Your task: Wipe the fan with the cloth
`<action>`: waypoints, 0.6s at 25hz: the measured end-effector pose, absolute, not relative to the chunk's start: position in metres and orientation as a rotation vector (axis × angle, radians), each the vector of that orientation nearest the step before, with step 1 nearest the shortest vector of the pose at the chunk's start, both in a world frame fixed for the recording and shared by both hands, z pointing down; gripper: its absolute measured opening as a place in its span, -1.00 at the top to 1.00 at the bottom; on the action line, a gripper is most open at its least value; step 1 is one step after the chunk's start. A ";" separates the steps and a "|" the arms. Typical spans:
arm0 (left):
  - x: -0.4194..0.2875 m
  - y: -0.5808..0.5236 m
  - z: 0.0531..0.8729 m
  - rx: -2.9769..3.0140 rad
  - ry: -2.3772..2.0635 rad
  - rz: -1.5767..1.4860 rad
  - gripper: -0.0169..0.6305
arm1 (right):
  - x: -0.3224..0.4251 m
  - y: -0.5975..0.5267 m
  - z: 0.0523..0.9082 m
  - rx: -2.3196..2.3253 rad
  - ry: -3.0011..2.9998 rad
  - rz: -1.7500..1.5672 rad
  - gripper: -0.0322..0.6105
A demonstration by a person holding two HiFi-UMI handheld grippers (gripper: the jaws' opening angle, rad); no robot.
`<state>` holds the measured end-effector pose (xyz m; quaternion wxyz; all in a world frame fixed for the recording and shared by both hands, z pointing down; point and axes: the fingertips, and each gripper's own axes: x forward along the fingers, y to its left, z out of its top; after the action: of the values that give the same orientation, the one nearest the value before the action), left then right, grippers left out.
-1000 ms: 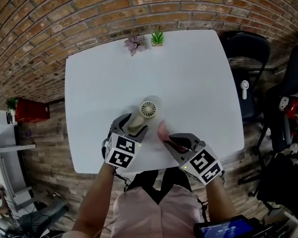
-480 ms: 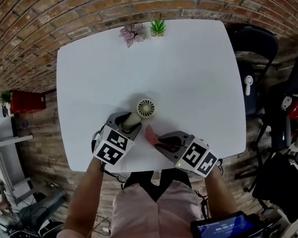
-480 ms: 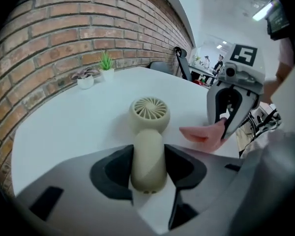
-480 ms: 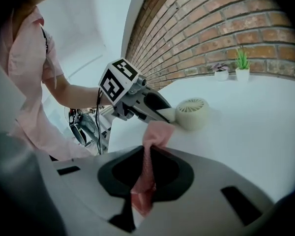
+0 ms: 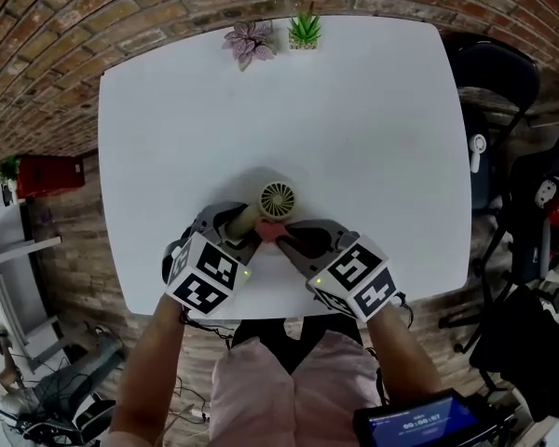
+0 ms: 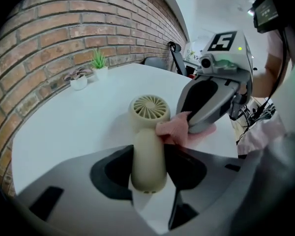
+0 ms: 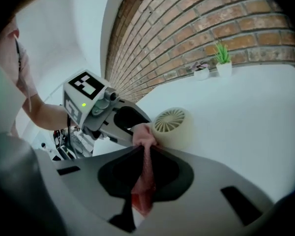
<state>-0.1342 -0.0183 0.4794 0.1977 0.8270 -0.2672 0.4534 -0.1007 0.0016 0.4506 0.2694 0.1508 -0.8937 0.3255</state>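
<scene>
— What is the left gripper (image 6: 150,159) doing?

— Its jaws have just been closing, and the handle of the small cream plastic fan (image 6: 148,132) sits between them. The dark pads now press on both sides of that smooth, rounded handle, so it is clamped.

— And the fan itself?

— It is near the front edge of the matte white table (image 5: 354,110), in front of the person. The round head points away from the left gripper, and its grille of thin radial ribs faces upward. I can't quite tell whether the head rests on the tabletop or hangs just above it.

— Where is the cloth?

— The soft pink cloth (image 7: 145,176) is pinched flat between the closed jaws of the right gripper (image 7: 146,154). A crumpled fold sticks out past the tips and lies against the side of the fan, right where the head joins the handle. The tail of the fabric hangs back through the jaws.

— So the two grippers are close?

— Very close. They meet at the fan from either side, tips nearly touching. Each has a cube with black-and-white square markers on its back.

— Anything else on the table?

— Two little white pots stand side by side at the far edge, against the rough red brick wall (image 5: 121,17). One holds a plant with pinkish-purple leaves (image 5: 250,41). The other holds a spiky green plant (image 5: 304,31).
</scene>
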 end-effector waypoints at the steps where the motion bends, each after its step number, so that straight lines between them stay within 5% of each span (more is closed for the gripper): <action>1: -0.135 -0.018 0.479 2.314 -0.746 1.271 0.34 | -0.101 -0.002 0.452 0.450 -2.393 0.919 0.78; 15: -0.135 -0.018 0.481 2.319 -0.692 1.315 0.34 | -0.084 -0.014 0.463 0.755 -2.258 1.150 0.78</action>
<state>-0.1352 -0.0177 0.4809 0.1925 0.8263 -0.2464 0.4684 -0.0838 -0.0138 0.4631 0.2461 0.2769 -0.8277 0.4215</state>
